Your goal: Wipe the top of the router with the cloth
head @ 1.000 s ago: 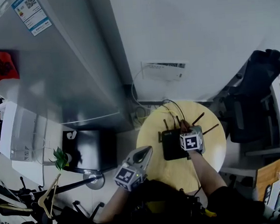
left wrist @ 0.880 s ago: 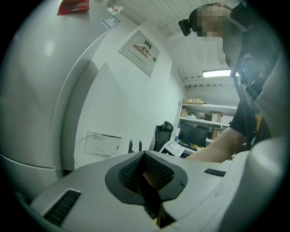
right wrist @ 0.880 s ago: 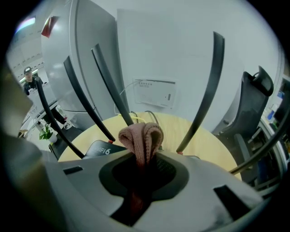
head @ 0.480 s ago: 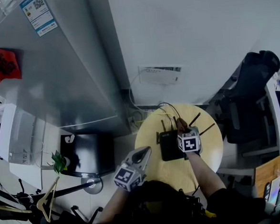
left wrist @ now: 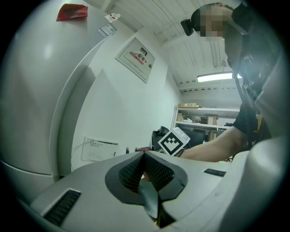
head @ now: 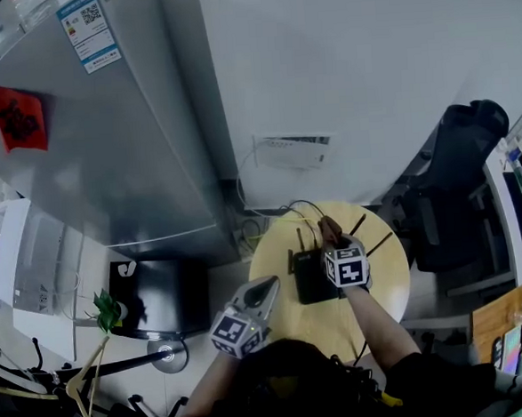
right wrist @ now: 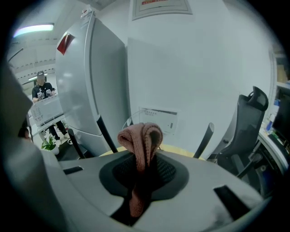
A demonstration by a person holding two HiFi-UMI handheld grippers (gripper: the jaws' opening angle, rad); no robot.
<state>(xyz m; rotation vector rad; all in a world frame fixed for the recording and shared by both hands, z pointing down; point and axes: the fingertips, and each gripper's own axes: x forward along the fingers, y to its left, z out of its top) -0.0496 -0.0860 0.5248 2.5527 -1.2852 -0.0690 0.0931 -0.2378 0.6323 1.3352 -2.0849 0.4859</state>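
Note:
A black router (head: 310,278) with thin antennas lies on a round yellow table (head: 386,279). My right gripper (head: 333,241) hovers over the router's right rear part, shut on a pinkish-brown cloth (head: 327,233). In the right gripper view the folded cloth (right wrist: 140,136) sticks up out of the shut jaws, with two black antennas (right wrist: 105,133) standing behind it. My left gripper (head: 271,286) is held at the table's left edge, beside the router, shut with nothing in it. In the left gripper view its jaws (left wrist: 145,156) meet, and the right gripper's marker cube (left wrist: 174,140) shows beyond.
A tall silver fridge (head: 104,134) stands to the left, a white wall box (head: 291,149) with cables behind the table. A black office chair (head: 451,190) is at the right. A black stand base (head: 160,290) and a small plant (head: 106,308) sit on the floor at the left.
The head view has drifted, so the whole scene sits a little lower left. The right gripper with the cloth stays over the router's right side. The left gripper has not moved.

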